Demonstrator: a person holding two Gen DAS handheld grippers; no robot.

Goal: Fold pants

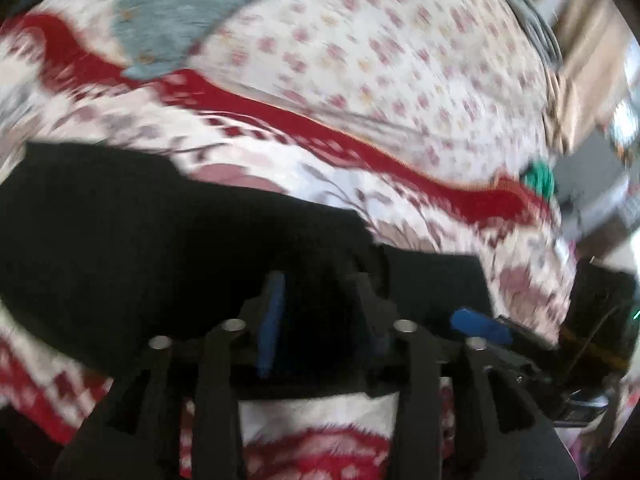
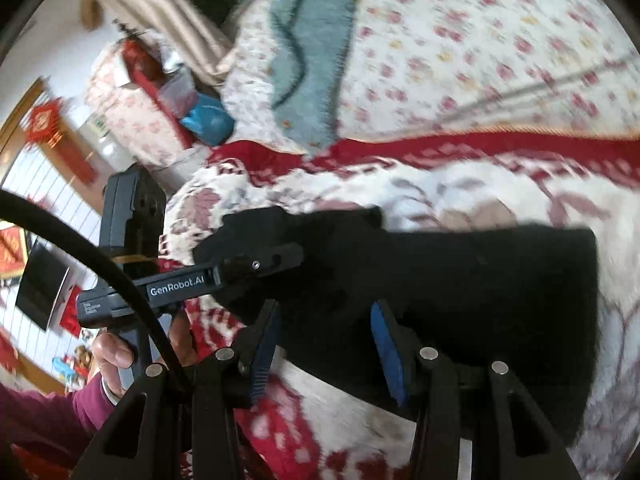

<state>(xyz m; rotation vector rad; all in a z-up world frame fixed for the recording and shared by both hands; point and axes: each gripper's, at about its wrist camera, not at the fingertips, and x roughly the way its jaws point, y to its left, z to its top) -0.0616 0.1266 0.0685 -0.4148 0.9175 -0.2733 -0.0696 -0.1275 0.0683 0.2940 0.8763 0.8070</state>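
The black pants (image 1: 140, 232) lie folded on the floral red and white blanket (image 1: 400, 216), and show as a dark block in the right wrist view (image 2: 480, 280). My left gripper (image 1: 320, 280) hangs open over the pants' near edge, its blue pads (image 1: 272, 320) apart with black cloth between them. My right gripper (image 2: 324, 312) is open just over the pants' left end, pads apart. The left gripper also shows in the right wrist view (image 2: 256, 268), reaching onto the pants from the left. Both views are blurred.
A grey-blue garment (image 1: 172, 16) lies at the far side of the bed; it also shows in the right wrist view (image 2: 312, 40). A flowered sheet (image 2: 480, 40) covers the bed beyond. A cluttered stand (image 2: 160, 80) and a window stand to the left.
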